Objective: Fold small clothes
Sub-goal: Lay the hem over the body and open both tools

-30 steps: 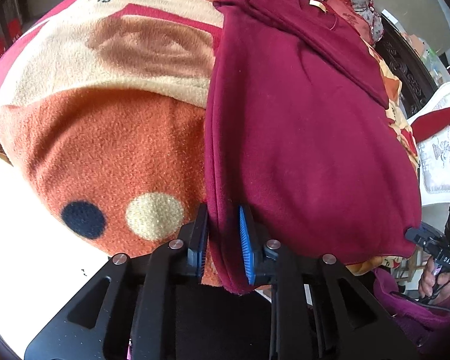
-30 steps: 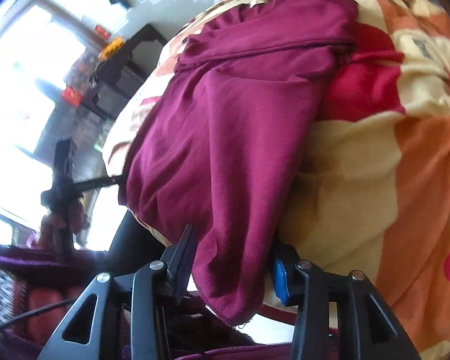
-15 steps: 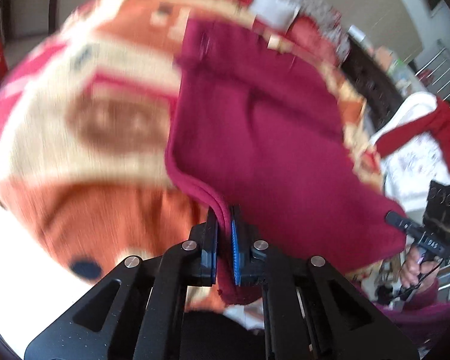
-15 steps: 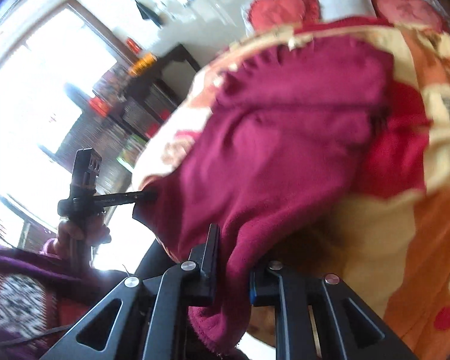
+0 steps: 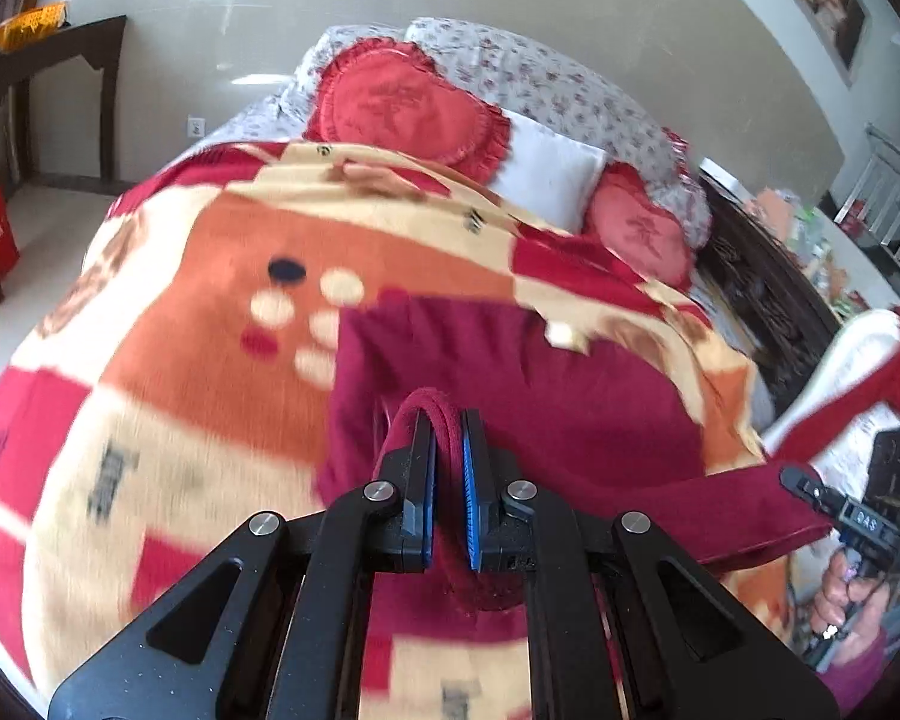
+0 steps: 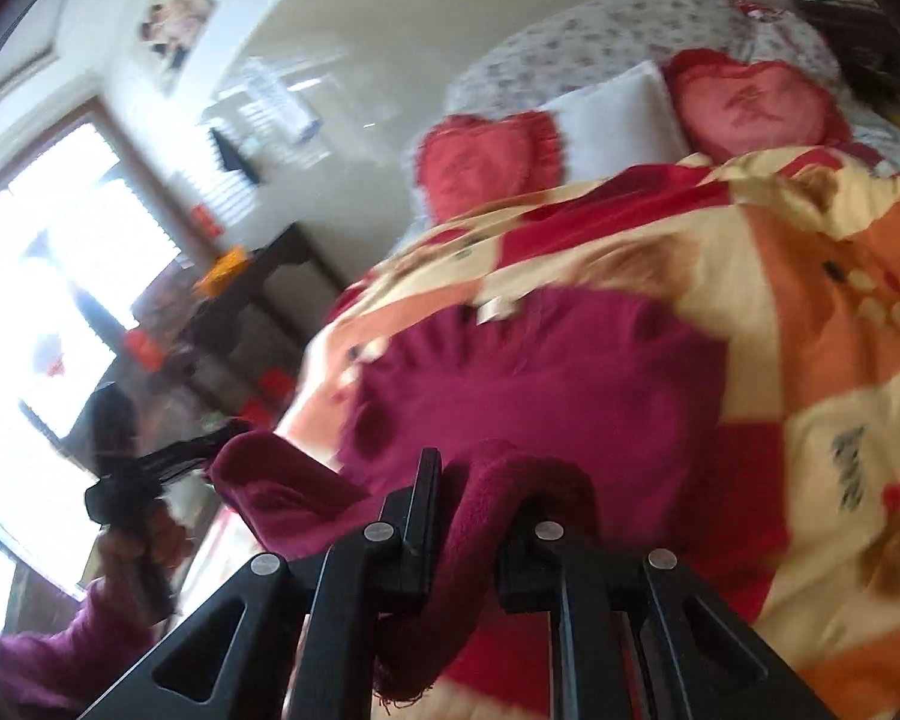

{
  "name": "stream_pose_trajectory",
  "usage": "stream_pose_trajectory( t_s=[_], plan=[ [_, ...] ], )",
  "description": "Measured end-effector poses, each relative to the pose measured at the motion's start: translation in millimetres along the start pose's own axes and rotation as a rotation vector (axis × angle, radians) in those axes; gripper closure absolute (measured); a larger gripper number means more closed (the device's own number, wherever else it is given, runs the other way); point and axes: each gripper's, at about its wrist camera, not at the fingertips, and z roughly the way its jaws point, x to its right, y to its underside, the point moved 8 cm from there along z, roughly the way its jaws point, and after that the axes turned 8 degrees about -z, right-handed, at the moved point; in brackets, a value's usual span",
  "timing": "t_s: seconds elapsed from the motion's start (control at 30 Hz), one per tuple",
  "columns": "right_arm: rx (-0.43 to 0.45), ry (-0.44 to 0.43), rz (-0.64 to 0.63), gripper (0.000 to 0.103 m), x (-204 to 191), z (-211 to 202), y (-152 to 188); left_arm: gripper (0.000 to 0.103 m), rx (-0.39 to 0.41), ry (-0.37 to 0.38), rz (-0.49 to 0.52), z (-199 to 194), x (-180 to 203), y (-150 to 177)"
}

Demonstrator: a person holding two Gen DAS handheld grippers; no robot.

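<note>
A dark red fleece garment [image 5: 540, 384] lies on a patterned orange, red and cream blanket [image 5: 168, 360] on a bed. My left gripper [image 5: 447, 480] is shut on one lower corner of the garment, raised above the bed. My right gripper [image 6: 468, 516] is shut on the other lower corner of the garment [image 6: 540, 396], whose hem bulges up between the jaws. The right gripper also shows in the left wrist view [image 5: 834, 498], and the left one in the right wrist view [image 6: 150, 468]. The lifted hem stretches between them.
Red heart-shaped cushions [image 5: 402, 102] and a white pillow [image 5: 546, 174] sit at the head of the bed. A dark wooden table [image 5: 42, 54] stands at the left wall. A dark cabinet [image 5: 768, 294] and a white chair [image 5: 858, 360] are on the right side.
Both grippers closed on the garment's lower edge, lifted it and carried it up toward the head of the bed; the garment's lower part now folds over its upper part.
</note>
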Motion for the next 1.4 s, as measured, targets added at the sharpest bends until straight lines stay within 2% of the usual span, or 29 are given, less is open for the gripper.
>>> stream_pose_trajectory(
  t_s=[0.07,0.13,0.27,0.37,0.43,0.5,0.53,0.57,0.6,0.63,0.7,0.83,0.93,1.0,1.07,1.17,1.27,1.37,1.4],
  plan=[
    [-0.014,0.03,0.044,0.092,23,18,-11,0.097,-0.008,-0.023,-0.015,30,-3,-16],
    [-0.028,0.025,0.085,0.092,40,37,-20,0.097,-0.032,-0.045,-0.021,58,-7,-25],
    [-0.078,0.028,0.167,0.092,75,78,-29,0.097,-0.091,-0.079,-0.031,104,-21,-30],
    [-0.09,0.027,0.185,0.09,89,87,-31,0.093,-0.132,-0.059,-0.059,117,-28,-28],
    [-0.065,-0.009,0.173,0.083,86,79,-31,0.089,-0.162,-0.042,-0.068,118,-29,-29],
    [-0.025,-0.017,0.168,0.063,84,65,-32,0.082,-0.166,-0.028,-0.056,114,-28,-31],
    [-0.008,-0.015,0.17,0.062,84,59,-33,0.063,-0.153,-0.029,-0.044,110,-26,-34],
    [0.007,-0.001,0.168,0.062,84,52,-33,0.04,-0.131,-0.031,-0.041,105,-26,-37],
    [0.024,0.012,0.161,0.062,84,45,-35,0.034,-0.104,-0.02,-0.047,99,-26,-42],
    [0.047,0.003,0.15,0.062,80,37,-35,0.032,-0.076,0.009,-0.06,91,-24,-46],
    [0.055,-0.001,0.119,0.065,70,31,-30,0.032,-0.066,0.024,-0.06,83,-22,-49],
    [0.039,0.07,0.005,0.067,51,30,-13,0.032,-0.046,-0.009,-0.035,74,-22,-41],
    [0.126,0.106,-0.002,0.067,48,11,-4,0.032,-0.033,-0.02,-0.033,69,-27,-34],
    [0.142,0.082,0.016,0.067,50,7,2,0.032,-0.027,-0.028,-0.034,67,-32,-33],
    [0.071,0.076,-0.015,0.067,46,21,9,0.032,-0.01,-0.035,-0.047,63,-38,-32],
    [-0.026,0.149,-0.135,0.067,37,50,10,0.032,0.055,-0.055,-0.083,55,-45,-37],
    [-0.027,0.157,-0.173,0.067,30,78,-7,0.032,0.051,-0.051,-0.081,61,-41,-39],
    [-0.007,0.203,-0.159,0.067,38,103,-35,0.032,0.008,-0.058,-0.046,80,-31,-35],
    [-0.008,0.245,-0.147,0.067,47,113,-44,0.032,-0.005,-0.076,-0.024,88,-28,-32]
  ],
)
